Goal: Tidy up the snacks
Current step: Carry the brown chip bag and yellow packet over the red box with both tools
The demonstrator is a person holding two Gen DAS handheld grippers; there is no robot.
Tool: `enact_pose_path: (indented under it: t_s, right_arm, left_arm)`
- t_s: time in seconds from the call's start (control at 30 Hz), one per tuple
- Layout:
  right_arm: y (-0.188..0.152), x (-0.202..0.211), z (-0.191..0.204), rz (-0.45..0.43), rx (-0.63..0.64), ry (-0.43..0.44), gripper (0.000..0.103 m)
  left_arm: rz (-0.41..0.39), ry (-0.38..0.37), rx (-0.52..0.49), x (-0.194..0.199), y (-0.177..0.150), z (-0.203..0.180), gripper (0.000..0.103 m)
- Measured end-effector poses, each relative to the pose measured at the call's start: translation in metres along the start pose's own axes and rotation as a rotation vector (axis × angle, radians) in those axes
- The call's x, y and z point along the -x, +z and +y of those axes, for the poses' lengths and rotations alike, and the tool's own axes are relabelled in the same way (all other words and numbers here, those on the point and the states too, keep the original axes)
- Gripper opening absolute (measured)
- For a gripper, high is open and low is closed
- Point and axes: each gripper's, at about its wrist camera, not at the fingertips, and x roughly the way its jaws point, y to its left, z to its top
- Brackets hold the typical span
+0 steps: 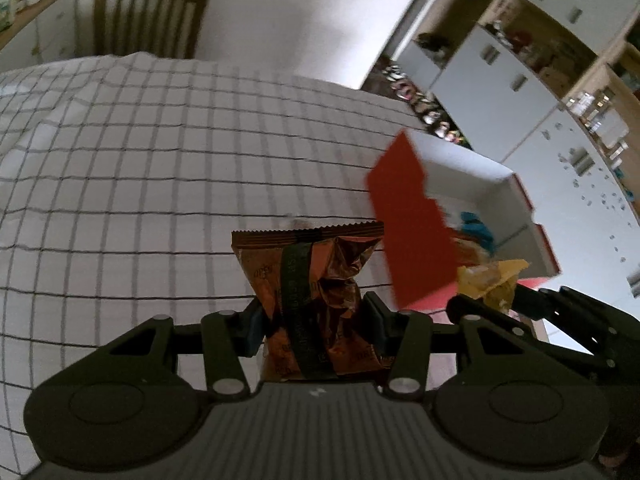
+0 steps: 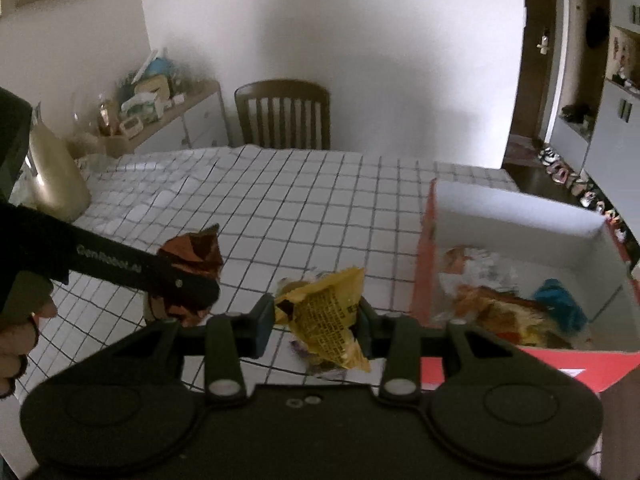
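My left gripper (image 1: 314,322) is shut on a brown-orange snack packet (image 1: 316,280) and holds it above the checked tablecloth (image 1: 160,160). My right gripper (image 2: 316,320) is shut on a yellow snack packet (image 2: 326,320), just left of the red box (image 2: 520,364). The red box with white inside walls (image 1: 416,240) stands open at the right and holds several snack packets (image 2: 500,304), one of them blue (image 2: 560,304). In the right wrist view the left gripper (image 2: 188,284) with the brown packet (image 2: 192,256) is at the left. In the left wrist view the right gripper (image 1: 492,300) with the yellow packet (image 1: 488,278) is at the right.
A wooden chair (image 2: 282,114) stands at the table's far side. A sideboard with clutter (image 2: 160,100) is at the back left. A gold-coloured object (image 2: 54,176) stands at the table's left edge. White cabinets (image 1: 520,80) and shoes on the floor (image 2: 568,176) are to the right.
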Motion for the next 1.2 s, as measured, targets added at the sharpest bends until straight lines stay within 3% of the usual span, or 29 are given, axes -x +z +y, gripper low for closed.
enact_pose_path:
  t_s: [0.27, 0.57, 0.87, 1.2]
  right_arm:
    - [0.003, 0.037, -0.040, -0.071, -0.030, -0.023, 0.041]
    - [0.005, 0.061, -0.112, -0.113, -0.057, -0.062, 0.041]
    - [0.001, 0.056, -0.182, -0.106, -0.102, -0.090, 0.041]
    - [-0.003, 0.031, -0.237, -0.066, -0.148, -0.109, 0.041]
  left_arm:
    - [-0.025, -0.034, -0.064, -0.002, 0.007, -0.064, 0.050]
    - [-0.039, -0.026, -0.106, -0.021, 0.021, -0.135, 0.050]
    - [-0.019, 0.021, -0.145, -0.062, 0.037, -0.195, 0.050]
    - [0.008, 0.086, -0.180, -0.116, 0.063, -0.232, 0.050]
